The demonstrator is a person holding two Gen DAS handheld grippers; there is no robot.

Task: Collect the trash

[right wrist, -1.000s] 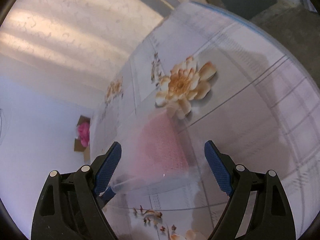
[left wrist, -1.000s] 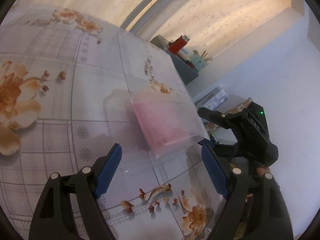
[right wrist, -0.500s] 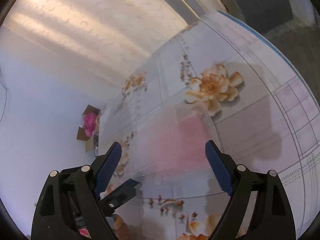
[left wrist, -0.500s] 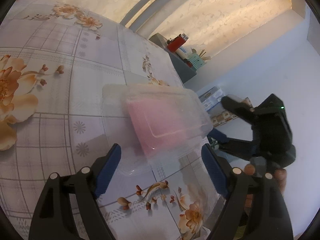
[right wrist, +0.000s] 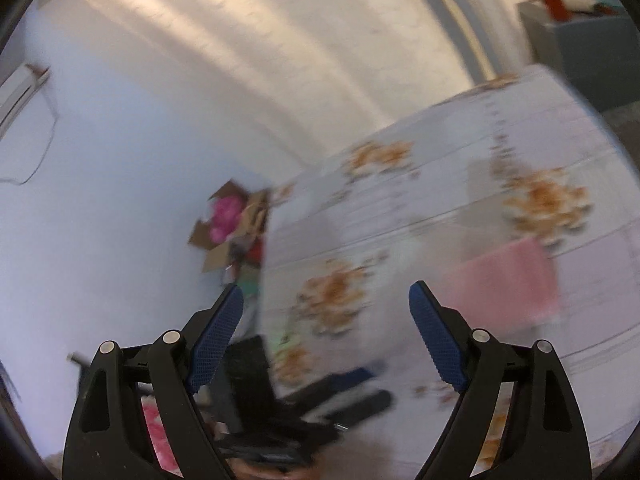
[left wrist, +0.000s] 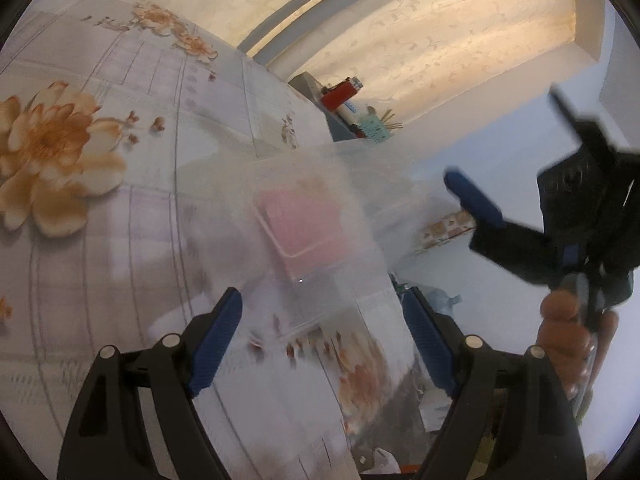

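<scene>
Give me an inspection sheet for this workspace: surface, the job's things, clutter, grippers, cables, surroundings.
Surface: table under a floral cloth.
Job's things: clear plastic box with a pink sheet inside, lying near the table's edge.
Clutter: cardboard box with something pink in it, on the floor by the wall.
Grippers: left gripper open, the plastic box just beyond its fingers; right gripper open, empty, held off the table's edge.
Cables: thin dark line on the wall, too faint to identify.
Surroundings: grey shelf with a red item, curtain behind.
</scene>
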